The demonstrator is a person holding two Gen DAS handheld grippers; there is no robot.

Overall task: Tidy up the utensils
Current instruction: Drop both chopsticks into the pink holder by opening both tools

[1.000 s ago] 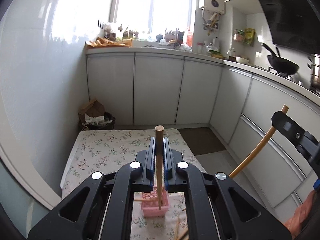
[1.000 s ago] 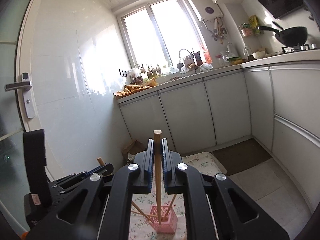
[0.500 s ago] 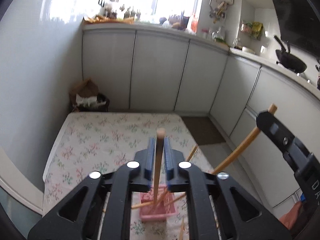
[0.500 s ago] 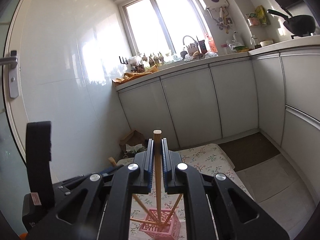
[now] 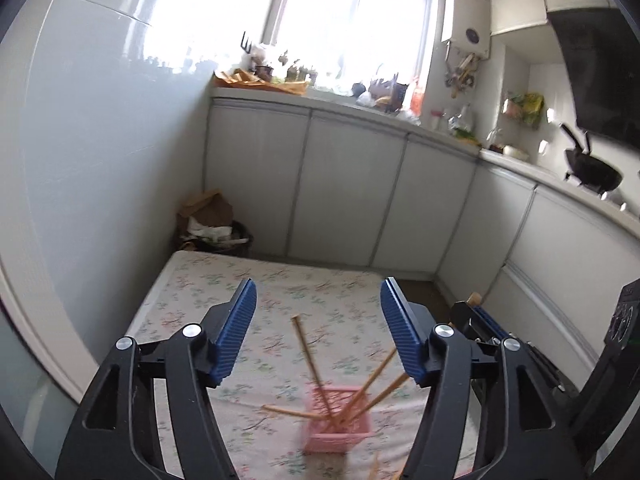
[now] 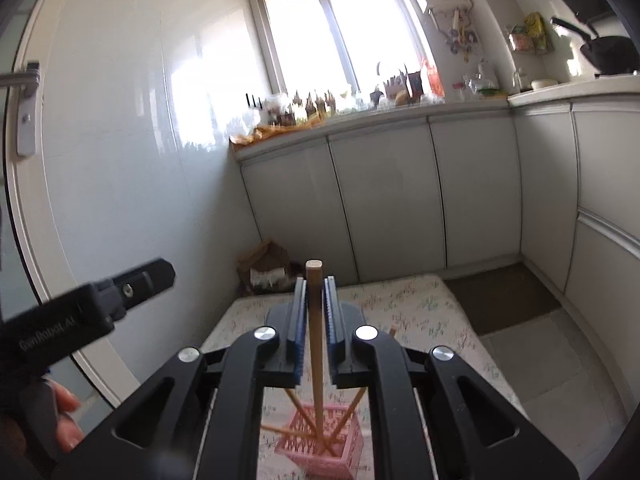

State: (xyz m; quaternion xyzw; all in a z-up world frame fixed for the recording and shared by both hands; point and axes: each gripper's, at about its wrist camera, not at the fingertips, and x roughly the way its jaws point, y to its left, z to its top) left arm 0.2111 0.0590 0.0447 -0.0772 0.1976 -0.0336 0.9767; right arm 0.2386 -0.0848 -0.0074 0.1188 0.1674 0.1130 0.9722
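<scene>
- Chopsticks are the job here, and the pink basket (image 6: 320, 450) on the flowered tablecloth (image 5: 280, 292) is where they go; several sticks lean in it at different angles.
- Right gripper (image 6: 316, 312) has one upright chopstick (image 6: 315, 344) between its jaws, long axis nearly vertical, lower tip down inside the basket directly below the fingers. Its jaws are opening, and a thin gap shows on each side of the stick, so I judge the pads no longer press on it.
- Left gripper (image 5: 318, 330) stands wide and its jaws are opening too; nothing is between the pads. A chopstick (image 5: 312, 364) leans in the basket below and just ahead of that gap, top tilted toward the left finger.
- Basket sits low and centred ahead of both grippers, near the front edge of the table; the right gripper is just right of the left one, the two almost touching.
- Coming move, as I judge it, turns on the vertical line: the right gripper needs to lift straight up along the stick's axis, or it may tip the light basket.
- Loose sticks (image 5: 374, 466) lie on the cloth at the bottom edge of the left view; which hand is nearer I cannot tell.
</scene>
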